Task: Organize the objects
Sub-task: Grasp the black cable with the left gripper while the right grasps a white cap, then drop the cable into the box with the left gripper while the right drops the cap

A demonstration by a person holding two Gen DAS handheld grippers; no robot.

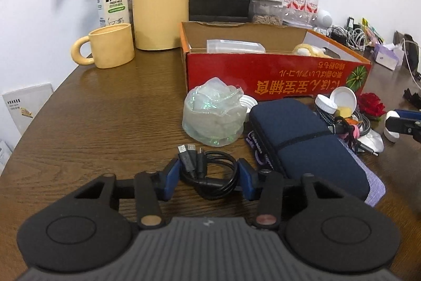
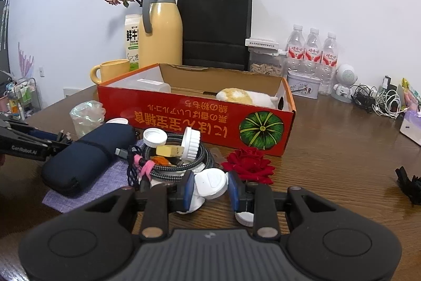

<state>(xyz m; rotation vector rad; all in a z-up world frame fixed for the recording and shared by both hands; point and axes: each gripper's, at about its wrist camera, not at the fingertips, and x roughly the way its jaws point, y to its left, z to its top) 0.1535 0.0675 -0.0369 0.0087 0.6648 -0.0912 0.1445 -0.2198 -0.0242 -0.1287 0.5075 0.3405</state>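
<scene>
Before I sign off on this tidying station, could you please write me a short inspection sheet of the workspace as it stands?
Surface: dark brown wooden table, crowded on its far side.
Job's things: open red cardboard box holding a plush toy; coiled black USB cable; white plastic bottle.
Clutter: navy fabric pouch, crumpled clear plastic wrap, red artificial rose, white screw caps.
Grippers: left gripper jaws around the cable, contact unclear; right gripper shut on the bottle.
Cables: braided grey cable coil; tangled chargers.
Surroundings: yellow thermos jug, yellow mug, milk carton, black paper bag, water bottles.
</scene>
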